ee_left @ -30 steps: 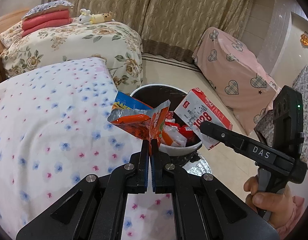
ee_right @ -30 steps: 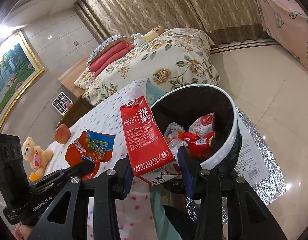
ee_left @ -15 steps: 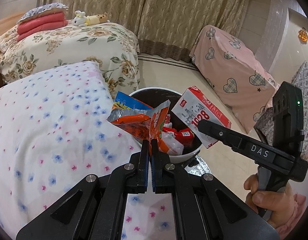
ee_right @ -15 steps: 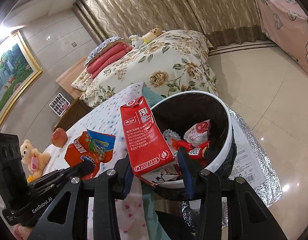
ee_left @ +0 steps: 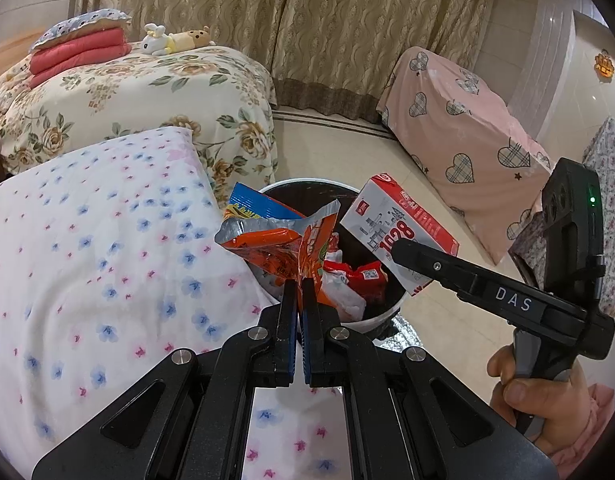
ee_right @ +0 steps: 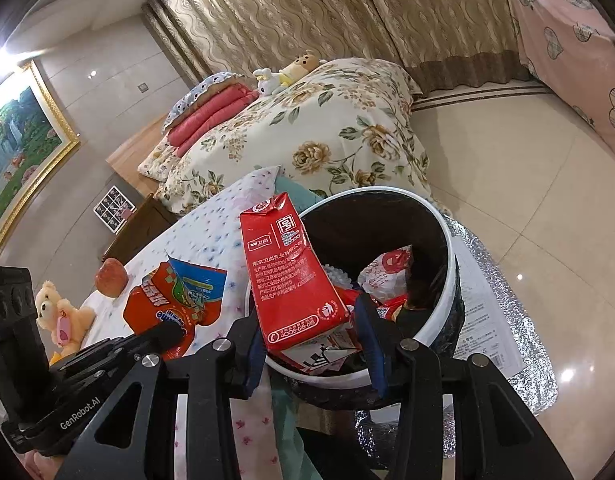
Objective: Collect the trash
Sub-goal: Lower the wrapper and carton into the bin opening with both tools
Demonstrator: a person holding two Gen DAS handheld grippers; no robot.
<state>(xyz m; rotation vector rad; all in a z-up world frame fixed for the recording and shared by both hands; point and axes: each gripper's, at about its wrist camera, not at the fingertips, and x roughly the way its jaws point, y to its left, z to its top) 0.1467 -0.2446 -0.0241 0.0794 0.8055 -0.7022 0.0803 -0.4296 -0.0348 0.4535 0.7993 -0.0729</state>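
We hold left gripper [ee_left: 299, 286] pinched tight on orange snack wrapper [ee_left: 283, 240], wrapper up over near rim of trash bin [ee_left: 381, 316]. Our right gripper [ee_right: 313, 332] clamped on red milk carton [ee_right: 291, 276], carton tilted above bin's edge. More wrappers inside bin. Bin beside flower-print bed [ee_left: 87, 260].

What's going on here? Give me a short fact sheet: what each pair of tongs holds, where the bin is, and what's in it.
left tongs: shut on an orange snack bag
right tongs: shut on a red milk carton
trash bin: on the floor beside the bed, under both items
bin contents: red and white wrappers
bed: apple and teddy bear lie on it
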